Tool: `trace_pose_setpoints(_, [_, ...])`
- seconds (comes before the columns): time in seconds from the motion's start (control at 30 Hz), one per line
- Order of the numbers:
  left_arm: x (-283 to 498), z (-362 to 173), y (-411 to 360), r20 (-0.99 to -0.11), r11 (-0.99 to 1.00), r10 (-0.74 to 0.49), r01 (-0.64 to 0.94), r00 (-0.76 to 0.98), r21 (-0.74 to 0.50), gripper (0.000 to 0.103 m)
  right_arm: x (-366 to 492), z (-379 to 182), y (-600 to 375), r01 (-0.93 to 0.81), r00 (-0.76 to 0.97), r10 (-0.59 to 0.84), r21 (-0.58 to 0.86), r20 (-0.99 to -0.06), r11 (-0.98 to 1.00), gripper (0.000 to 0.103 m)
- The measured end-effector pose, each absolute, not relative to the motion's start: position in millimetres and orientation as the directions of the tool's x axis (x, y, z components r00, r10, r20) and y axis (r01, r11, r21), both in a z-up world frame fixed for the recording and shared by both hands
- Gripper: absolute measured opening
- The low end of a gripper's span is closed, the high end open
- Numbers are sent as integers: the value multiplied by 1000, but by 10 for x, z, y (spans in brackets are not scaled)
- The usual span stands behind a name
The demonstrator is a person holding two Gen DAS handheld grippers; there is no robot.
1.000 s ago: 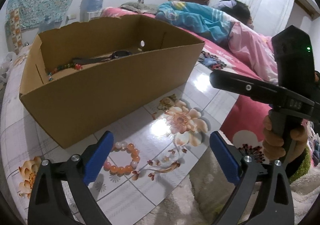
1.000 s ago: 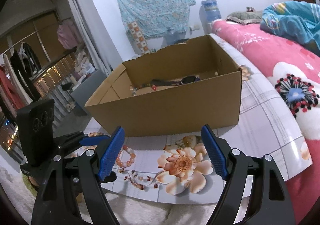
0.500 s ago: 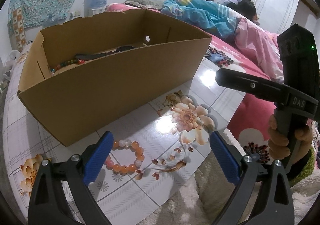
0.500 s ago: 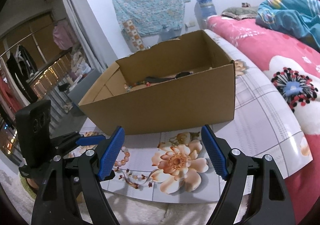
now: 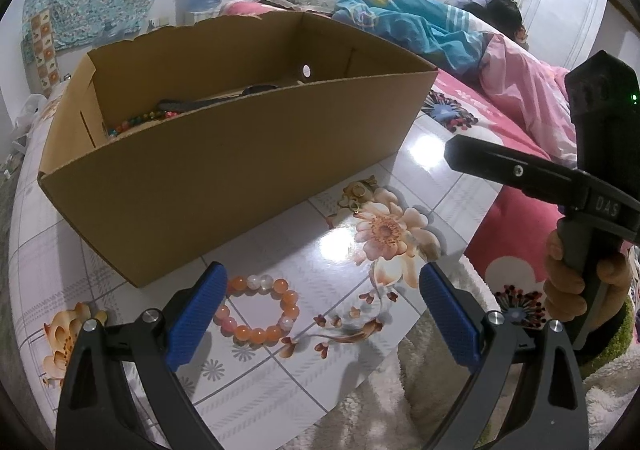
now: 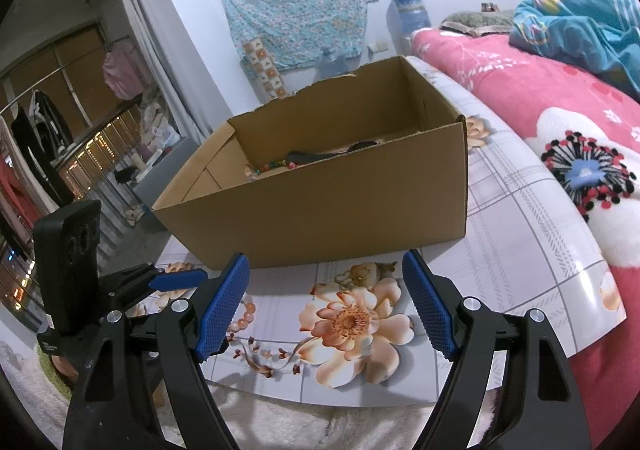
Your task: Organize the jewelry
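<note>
An orange and white bead bracelet point(image 5: 258, 310) lies on the floral tabletop point(image 5: 432, 170), close in front of the open cardboard box point(image 5: 224, 186). My left gripper point(image 5: 320, 310) is open; its left pad sits right beside the bracelet, and nothing is between the pads. My right gripper point(image 6: 326, 302) is also open and empty, over the big printed flower. In the right wrist view the bracelet point(image 6: 242, 316) peeks out behind the left pad. Inside the box lie a coloured bead string point(image 5: 136, 122) and a dark strap point(image 5: 216, 100). A small gold piece point(image 6: 362, 272) rests near the box.
A pink floral bed point(image 6: 560, 118) runs along the table's right side, and a person point(image 5: 500, 14) lies on it under covers. A white fluffy rug point(image 5: 400, 390) lies below the table's near edge. A hand point(image 5: 576, 286) holds the right gripper's handle.
Both views have drifted only slightly. Both grippers stay open and the bracelet lies where it was.
</note>
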State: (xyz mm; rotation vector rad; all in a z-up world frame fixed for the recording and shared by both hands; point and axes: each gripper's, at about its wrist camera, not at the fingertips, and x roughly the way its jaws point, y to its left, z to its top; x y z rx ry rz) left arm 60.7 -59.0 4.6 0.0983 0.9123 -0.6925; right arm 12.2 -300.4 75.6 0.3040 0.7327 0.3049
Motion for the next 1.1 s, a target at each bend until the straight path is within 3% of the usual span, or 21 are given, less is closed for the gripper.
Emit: trace_pose_setpoints(1.1, [637,-12,-566,-760,795,-493,575,424,-195,95,107,706,-3019,-134,708,351,372,-612,918,75])
